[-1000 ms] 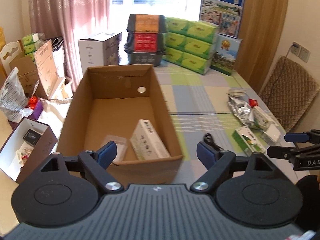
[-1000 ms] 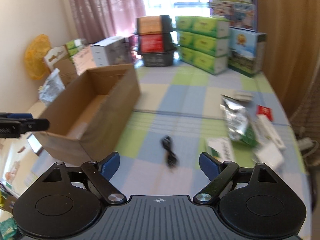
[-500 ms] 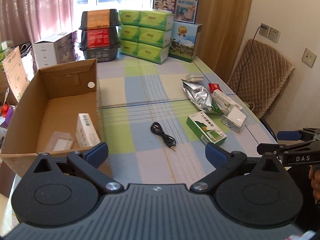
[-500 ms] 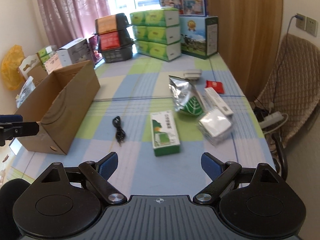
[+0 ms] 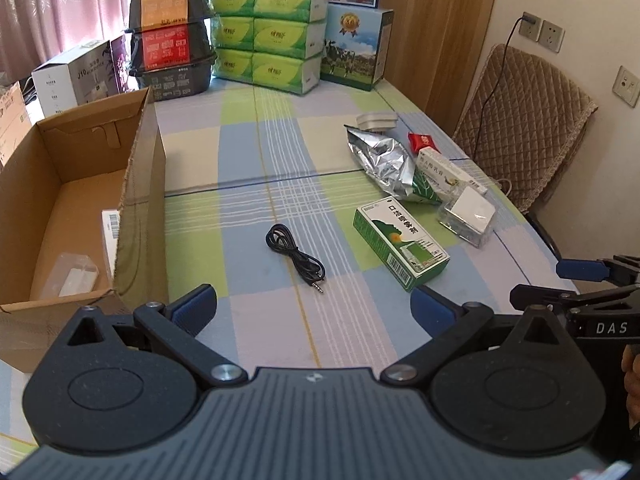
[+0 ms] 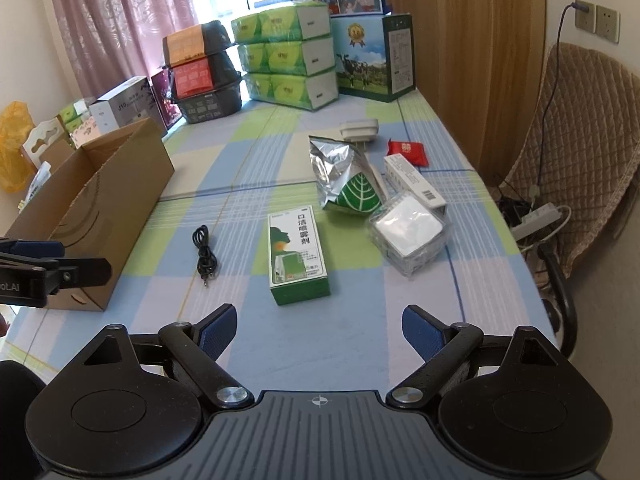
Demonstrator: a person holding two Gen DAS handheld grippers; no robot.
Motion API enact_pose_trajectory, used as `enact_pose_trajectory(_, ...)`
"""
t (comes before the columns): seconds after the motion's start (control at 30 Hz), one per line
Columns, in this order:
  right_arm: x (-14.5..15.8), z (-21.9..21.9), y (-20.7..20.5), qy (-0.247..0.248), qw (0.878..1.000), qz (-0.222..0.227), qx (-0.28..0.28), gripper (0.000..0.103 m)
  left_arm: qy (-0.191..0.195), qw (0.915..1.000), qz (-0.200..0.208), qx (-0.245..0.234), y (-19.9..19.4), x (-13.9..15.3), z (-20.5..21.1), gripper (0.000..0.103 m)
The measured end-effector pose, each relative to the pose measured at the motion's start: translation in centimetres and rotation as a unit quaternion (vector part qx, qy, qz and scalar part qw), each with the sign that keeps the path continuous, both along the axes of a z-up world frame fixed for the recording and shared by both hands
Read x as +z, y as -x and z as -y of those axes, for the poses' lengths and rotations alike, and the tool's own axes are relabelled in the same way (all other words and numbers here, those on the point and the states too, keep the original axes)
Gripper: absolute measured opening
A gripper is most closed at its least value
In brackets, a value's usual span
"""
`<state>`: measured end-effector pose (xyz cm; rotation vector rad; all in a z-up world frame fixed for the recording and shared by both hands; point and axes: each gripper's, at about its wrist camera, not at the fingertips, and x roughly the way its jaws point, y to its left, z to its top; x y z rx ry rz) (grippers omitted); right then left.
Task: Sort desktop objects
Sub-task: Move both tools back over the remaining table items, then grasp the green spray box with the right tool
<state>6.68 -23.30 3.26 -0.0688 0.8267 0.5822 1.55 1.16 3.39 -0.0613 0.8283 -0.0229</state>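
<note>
An open cardboard box (image 5: pixel 140 184) (image 6: pixel 104 196) stands at the table's left, with a white carton (image 5: pixel 110 228) and a clear packet (image 5: pixel 72 280) inside. On the checked cloth lie a coiled black cable (image 5: pixel 296 256) (image 6: pixel 205 250), a green spray box (image 5: pixel 400 244) (image 6: pixel 298 252), a silver foil bag (image 5: pixel 384 160) (image 6: pixel 344 176), a clear case with a white block (image 5: pixel 466 212) (image 6: pixel 408 232), a long white carton (image 6: pixel 414 180), a red packet (image 6: pixel 407 150) and a white adapter (image 6: pixel 359 129). My left gripper (image 5: pixel 314 308) hangs open above the table's near edge, behind the cable. My right gripper (image 6: pixel 319 326) is open too, just short of the green box.
Green tissue packs (image 6: pixel 288 56), stacked black food boxes (image 5: pixel 170 44), a milk carton box (image 6: pixel 374 60) and a white box (image 5: pixel 74 76) crowd the table's far end. A padded chair (image 6: pixel 580 140) and a power strip (image 6: pixel 538 218) sit to the right.
Both views have swung right, away from the cardboard box and onto the loose items. The cable, green box and foil bag now sit in front of both open grippers.
</note>
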Motion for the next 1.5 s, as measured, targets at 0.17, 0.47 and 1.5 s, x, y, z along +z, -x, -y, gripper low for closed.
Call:
enact_pose_trajectory(0.17,-1.6,-0.8,-1.3,-0.001,1.0,-0.002,0.015,0.087,-0.008,0.9998,-0.006,0.015,-1.5,-1.3,0.1,0.101)
enact_pose_trajectory(0.47,-4.1,-3.4,-3.0,0.005,0.999,0.005,0.054,0.082,-0.004,0.999,-0.025,0.038,-3.7,-4.1,-0.4,0.101)
enact_pose_trajectory(1.5,-9.7,-7.1,-7.4,0.039,0.996,0.029,0.076,0.053,0.018,0.9965,-0.058,0.058,-9.1,-9.7,-0.5,0.078)
